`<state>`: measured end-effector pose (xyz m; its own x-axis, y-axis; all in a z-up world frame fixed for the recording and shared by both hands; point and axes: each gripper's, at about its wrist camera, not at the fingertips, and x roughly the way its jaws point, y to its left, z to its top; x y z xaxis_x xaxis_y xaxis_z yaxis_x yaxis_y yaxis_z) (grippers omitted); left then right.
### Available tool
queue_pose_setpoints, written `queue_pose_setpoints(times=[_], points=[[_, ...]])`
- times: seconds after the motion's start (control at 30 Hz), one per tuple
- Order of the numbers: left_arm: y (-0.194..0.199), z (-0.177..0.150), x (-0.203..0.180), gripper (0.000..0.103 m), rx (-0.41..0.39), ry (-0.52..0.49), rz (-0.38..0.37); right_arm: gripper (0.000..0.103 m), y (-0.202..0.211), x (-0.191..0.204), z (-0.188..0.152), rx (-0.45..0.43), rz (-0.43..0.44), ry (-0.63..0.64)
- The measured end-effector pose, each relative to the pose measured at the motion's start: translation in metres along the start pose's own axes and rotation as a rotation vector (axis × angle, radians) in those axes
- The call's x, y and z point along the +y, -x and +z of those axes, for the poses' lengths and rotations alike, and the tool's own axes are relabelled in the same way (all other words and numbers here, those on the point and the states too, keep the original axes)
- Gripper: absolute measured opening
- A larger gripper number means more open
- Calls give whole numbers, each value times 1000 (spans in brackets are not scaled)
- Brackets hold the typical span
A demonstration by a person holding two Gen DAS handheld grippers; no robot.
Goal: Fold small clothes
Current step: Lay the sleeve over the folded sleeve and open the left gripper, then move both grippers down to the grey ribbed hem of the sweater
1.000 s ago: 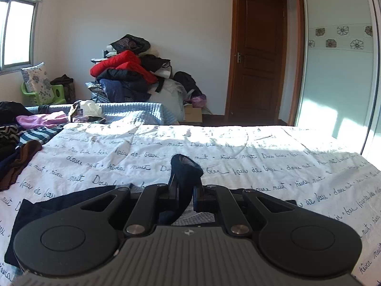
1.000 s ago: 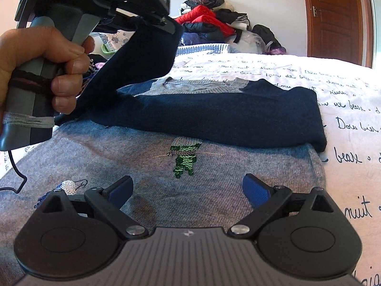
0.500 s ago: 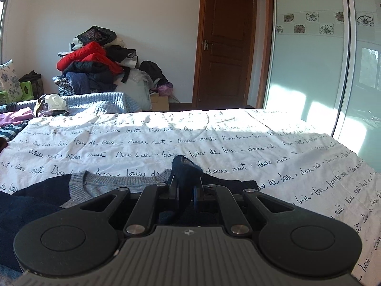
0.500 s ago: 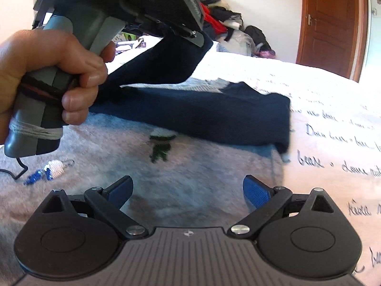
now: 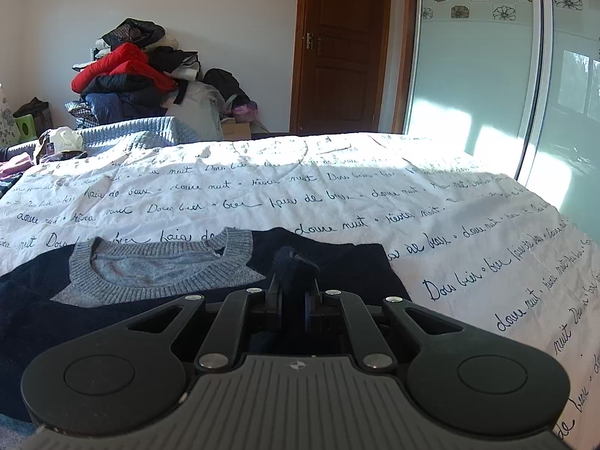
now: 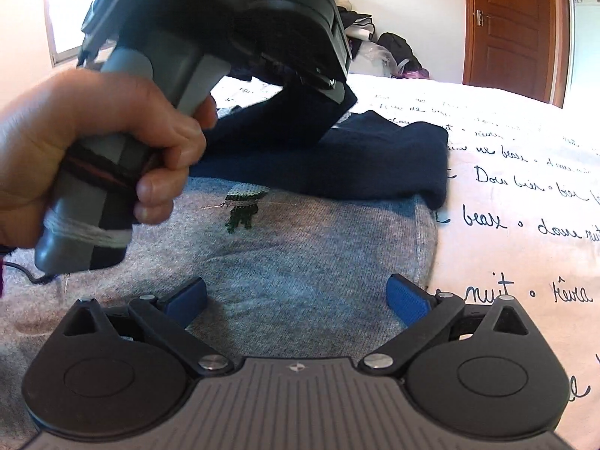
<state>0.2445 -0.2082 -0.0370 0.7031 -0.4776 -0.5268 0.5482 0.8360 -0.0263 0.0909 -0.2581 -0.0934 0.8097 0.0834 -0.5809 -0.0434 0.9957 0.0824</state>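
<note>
A small grey sweater [image 6: 300,262] with navy sleeves and a green figure on the chest lies flat on the bed. Its grey collar [image 5: 161,266] shows in the left wrist view. One navy sleeve [image 6: 375,161] lies folded across the chest. My left gripper [image 5: 293,285] is shut on the other navy sleeve [image 5: 290,262] and holds it low over the sweater; it also shows in the right wrist view [image 6: 330,90]. My right gripper [image 6: 296,298] is open and empty, low over the grey body near the hem.
The bed cover [image 5: 337,195] is white with black script. A pile of clothes [image 5: 127,82] stands against the far wall. A brown door [image 5: 337,48] and a mirrored wardrobe [image 5: 487,86] are to the right. More clothes [image 5: 60,142] lie at the bed's far left.
My left gripper has carried the navy sleeve to the right and down across the sweater. My right gripper has stayed open over the grey body.
</note>
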Motion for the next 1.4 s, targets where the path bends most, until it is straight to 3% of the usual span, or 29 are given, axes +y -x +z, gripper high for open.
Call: queue_pose_setpoints(times=[0.17, 0.27, 0.33, 0.5, 0.6, 0.87, 1.17, 1.4], points=[[-4, -3, -5, 12, 24, 2, -9, 103, 2, -2, -1, -4, 8, -9], [-6, -4, -7, 20, 43, 17, -17, 103, 2, -2, -1, -5, 8, -7], [-6, -5, -10, 28, 53, 15, -26, 103, 3, -3, -1, -8, 12, -12], [4, -5, -13, 65, 27, -15, 17, 103, 2, -2, -1, -7, 12, -10], [14, -6, -9, 78, 3, -29, 63, 103, 2, -3, -1, -9, 16, -15], [44, -26, 27, 88, 30, -18, 193, 103, 2, 1, -1, 8, -6, 13], [101, -87, 74, 92, 103, 27, 318, 103, 14, 12, -3, 57, -52, 45], [136, -131, 96, 94, 165, 72, 353, 103, 28, 28, -17, 73, -69, 107]])
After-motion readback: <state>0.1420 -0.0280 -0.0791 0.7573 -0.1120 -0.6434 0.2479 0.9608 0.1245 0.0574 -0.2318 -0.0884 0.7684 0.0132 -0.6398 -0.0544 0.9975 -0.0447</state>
